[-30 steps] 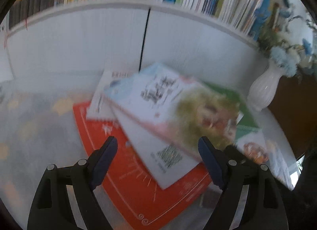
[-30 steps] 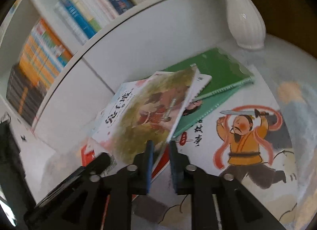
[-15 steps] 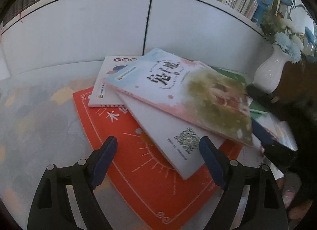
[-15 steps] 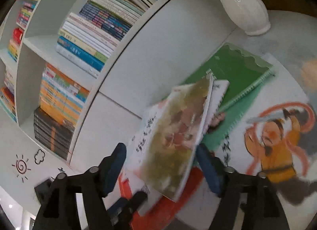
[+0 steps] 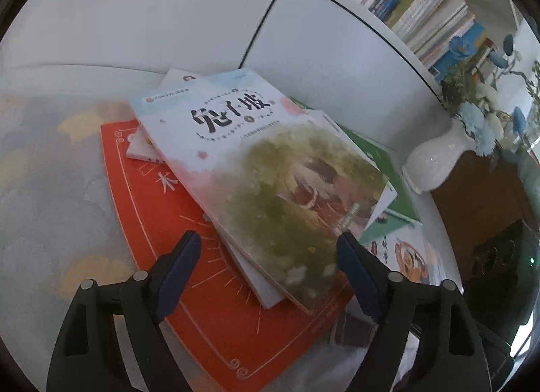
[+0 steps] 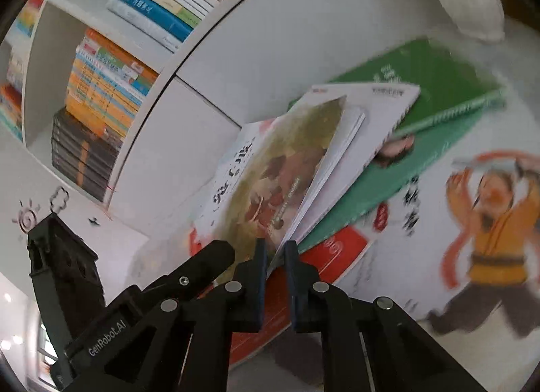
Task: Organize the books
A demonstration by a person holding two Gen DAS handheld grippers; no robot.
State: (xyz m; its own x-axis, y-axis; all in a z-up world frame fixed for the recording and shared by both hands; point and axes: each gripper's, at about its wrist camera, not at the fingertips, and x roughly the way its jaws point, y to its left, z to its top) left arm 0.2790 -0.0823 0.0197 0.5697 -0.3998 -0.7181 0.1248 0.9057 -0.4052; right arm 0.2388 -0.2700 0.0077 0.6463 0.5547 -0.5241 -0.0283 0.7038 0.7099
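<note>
Right gripper (image 6: pixel 274 250) jaws seemingly pinch the picture book's (image 6: pixel 270 176) corner

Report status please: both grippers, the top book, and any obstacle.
Right gripper shut on top book, corner lifted. Left gripper closing, fingers either side of same book, not pressing. White vase beside pile, apart.

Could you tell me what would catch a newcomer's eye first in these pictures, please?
A loose heap of picture books lies before a white bookcase; the top book with a green painted cover has its corner clamped in the right gripper. The left gripper, jaws closing, straddles that book's near end over a big orange book.
</note>
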